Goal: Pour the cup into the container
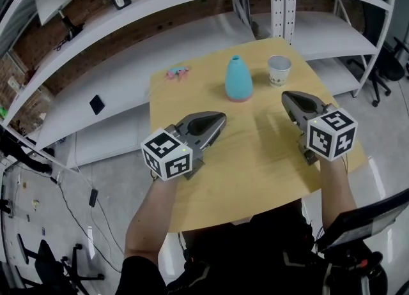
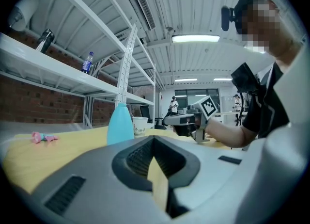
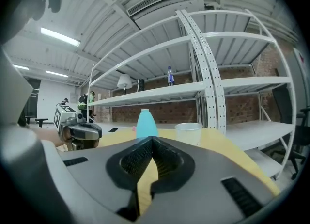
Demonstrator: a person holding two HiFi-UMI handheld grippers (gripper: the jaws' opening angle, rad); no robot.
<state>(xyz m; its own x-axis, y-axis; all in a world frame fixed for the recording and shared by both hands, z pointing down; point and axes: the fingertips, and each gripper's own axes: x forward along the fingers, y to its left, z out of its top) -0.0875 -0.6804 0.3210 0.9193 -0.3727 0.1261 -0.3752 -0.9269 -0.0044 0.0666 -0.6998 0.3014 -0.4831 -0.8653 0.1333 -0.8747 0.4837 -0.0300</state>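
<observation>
The cup [image 1: 279,70] stands upright on the far part of the wooden table [image 1: 255,172], just right of the blue container [image 1: 238,78] as my head view shows it, the two not touching. It is small and pale, with a faint print on its side; I cannot tell what it holds. A small pink thing [image 1: 177,71] lies well to the left of the container, near the table's far edge. My left gripper [image 1: 222,117] hovers on the near side of the container, my right gripper [image 1: 285,96] just short of the cup, with bare table between. Both pairs of jaws are pressed together, with nothing in them.
</observation>
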